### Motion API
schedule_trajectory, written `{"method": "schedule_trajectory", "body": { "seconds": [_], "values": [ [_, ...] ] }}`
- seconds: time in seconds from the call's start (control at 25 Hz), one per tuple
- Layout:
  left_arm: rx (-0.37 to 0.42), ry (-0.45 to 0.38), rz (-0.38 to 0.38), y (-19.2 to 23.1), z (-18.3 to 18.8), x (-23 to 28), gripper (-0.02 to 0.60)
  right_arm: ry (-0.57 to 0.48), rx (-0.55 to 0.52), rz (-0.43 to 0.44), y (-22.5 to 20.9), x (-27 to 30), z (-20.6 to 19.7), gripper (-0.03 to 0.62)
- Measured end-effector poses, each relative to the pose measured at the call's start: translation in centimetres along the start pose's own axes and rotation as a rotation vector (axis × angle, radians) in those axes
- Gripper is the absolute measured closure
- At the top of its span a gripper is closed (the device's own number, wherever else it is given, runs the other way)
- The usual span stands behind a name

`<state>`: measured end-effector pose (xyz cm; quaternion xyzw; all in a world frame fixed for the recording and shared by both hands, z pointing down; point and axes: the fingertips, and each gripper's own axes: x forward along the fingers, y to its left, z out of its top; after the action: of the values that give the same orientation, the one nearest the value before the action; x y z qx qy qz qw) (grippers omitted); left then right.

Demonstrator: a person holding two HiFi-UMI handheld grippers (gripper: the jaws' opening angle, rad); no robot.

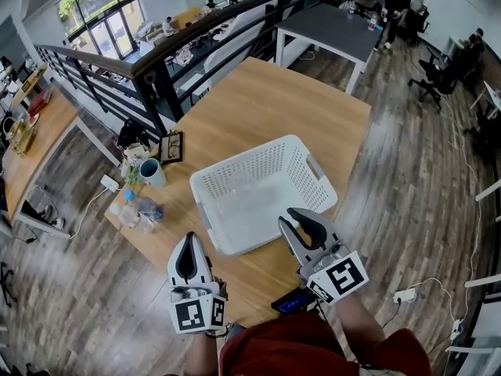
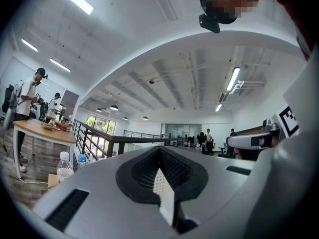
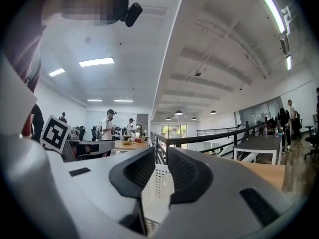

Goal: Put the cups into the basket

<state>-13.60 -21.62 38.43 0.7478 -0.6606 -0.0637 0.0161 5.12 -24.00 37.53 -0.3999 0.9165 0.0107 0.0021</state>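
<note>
A: How far along is it?

B: Not begun, I'd say. 1 teal cup stands at the desk's left edge. The left claw is pressed together, empty. The basket near the front edge looks empty. The right claw is narrowly spread, gripping nothing.

A: Do the views differ?

B: Only the head view shows the cup. Both claw views catch just basket mesh between their jaws.
</note>
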Motion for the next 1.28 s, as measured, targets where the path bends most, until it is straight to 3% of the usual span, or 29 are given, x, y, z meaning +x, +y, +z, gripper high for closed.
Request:
{"method": "schedule_trajectory", "body": {
  "seconds": [0.28,1.28],
  "values": [
    [0.003,0.002,-0.005,-0.3,0.1,0.1,0.581,0.059,-0.016,-0.021,-0.4,0.3,-1.1,0.576],
    [0.002,0.001,-0.006,-0.4,0.1,0.0,0.581,0.070,0.002,-0.037,-1.1,0.3,-1.5,0.582]
  ]
}}
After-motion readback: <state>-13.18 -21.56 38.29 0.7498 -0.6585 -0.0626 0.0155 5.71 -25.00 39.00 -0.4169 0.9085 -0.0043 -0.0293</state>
